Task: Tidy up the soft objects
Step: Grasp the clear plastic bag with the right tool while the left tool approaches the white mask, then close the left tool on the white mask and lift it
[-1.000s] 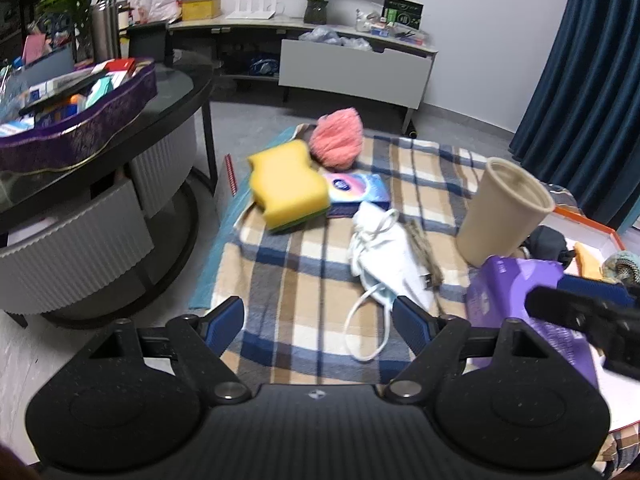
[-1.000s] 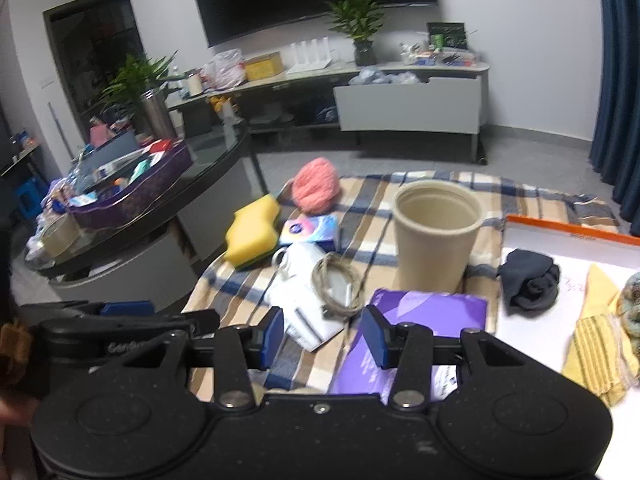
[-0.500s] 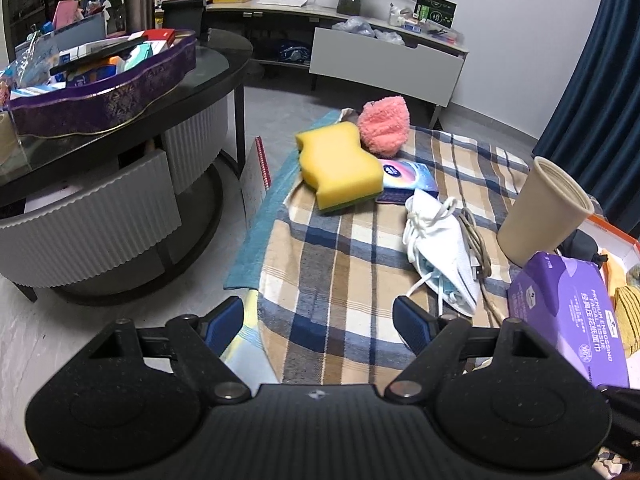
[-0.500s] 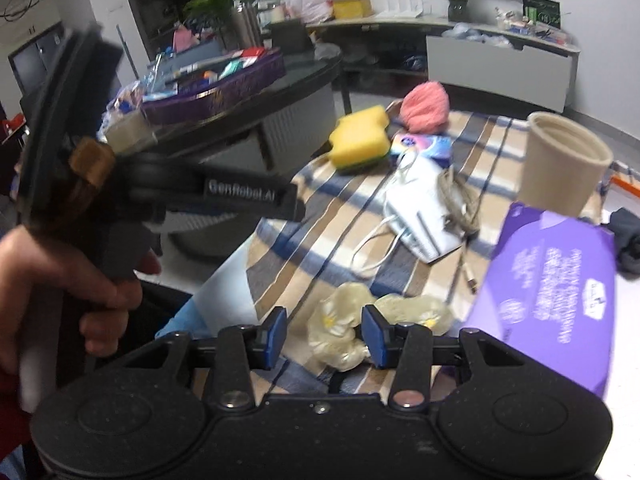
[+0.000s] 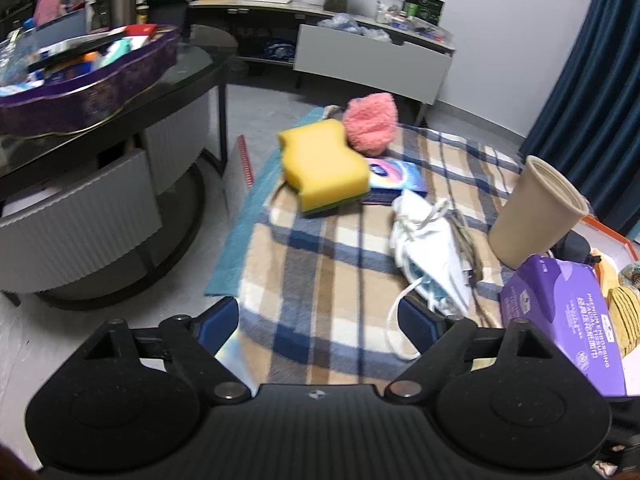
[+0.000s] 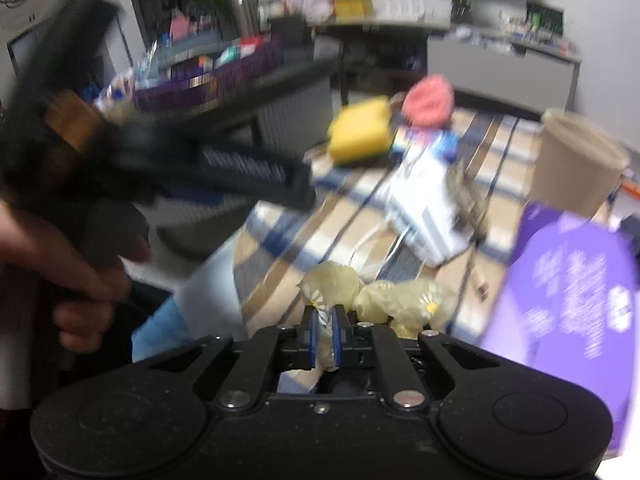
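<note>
My right gripper [image 6: 325,322] is shut on a pale yellow crumpled cloth with daisy marks [image 6: 380,298] at the near edge of the plaid blanket [image 5: 332,276]. My left gripper [image 5: 316,320] is open and empty above the blanket's near edge; it also shows, blurred, in the right wrist view [image 6: 224,176]. On the blanket lie a yellow sponge [image 5: 324,166], a pink fluffy cloth [image 5: 370,122], a blue and pink tissue pack [image 5: 396,178], a white face mask [image 5: 430,248] and a purple wipes pack [image 5: 560,320].
A beige cup [image 5: 536,212] stands at the blanket's right. A white tray with an orange rim [image 5: 608,236] holds a dark sock and yellow cloths. A dark round table [image 5: 104,128] with a purple basket stands left. A TV bench [image 5: 372,56] is behind.
My right gripper has dropped to the blanket's near edge and shut on the pale yellow cloth. My left gripper pulled back and left, still open.
</note>
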{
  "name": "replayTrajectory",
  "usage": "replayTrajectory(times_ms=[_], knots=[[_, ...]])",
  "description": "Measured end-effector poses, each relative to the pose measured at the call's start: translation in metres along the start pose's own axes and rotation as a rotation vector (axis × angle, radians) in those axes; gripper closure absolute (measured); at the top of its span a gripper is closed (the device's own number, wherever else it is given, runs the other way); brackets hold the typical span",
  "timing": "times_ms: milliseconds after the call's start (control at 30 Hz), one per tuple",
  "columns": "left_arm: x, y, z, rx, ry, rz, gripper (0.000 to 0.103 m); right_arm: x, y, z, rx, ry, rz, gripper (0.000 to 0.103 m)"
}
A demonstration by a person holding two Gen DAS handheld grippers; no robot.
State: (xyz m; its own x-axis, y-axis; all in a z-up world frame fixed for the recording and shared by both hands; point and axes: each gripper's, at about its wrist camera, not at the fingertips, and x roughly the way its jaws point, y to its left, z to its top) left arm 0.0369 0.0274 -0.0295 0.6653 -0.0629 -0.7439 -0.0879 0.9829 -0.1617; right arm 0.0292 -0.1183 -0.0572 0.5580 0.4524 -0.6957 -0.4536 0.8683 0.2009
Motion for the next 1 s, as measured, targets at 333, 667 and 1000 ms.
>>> replayTrajectory(times_ms=[333, 667, 1000], knots=[[0.033, -0.046, 0.013, 0.037, -0.003, -0.118, 0.014, -0.066, -0.045, 0.012, 0.086, -0.149, -0.036, 0.093], [0.046, -0.060, 0.012, 0.030, -0.032, -0.121, 0.014, -0.092, -0.066, 0.008, 0.122, -0.226, -0.049, 0.093], [0.071, -0.051, 0.009, 0.103, 0.020, -0.083, 0.008, -0.097, -0.079, 0.012, 0.154, -0.285, -0.032, 0.093]])
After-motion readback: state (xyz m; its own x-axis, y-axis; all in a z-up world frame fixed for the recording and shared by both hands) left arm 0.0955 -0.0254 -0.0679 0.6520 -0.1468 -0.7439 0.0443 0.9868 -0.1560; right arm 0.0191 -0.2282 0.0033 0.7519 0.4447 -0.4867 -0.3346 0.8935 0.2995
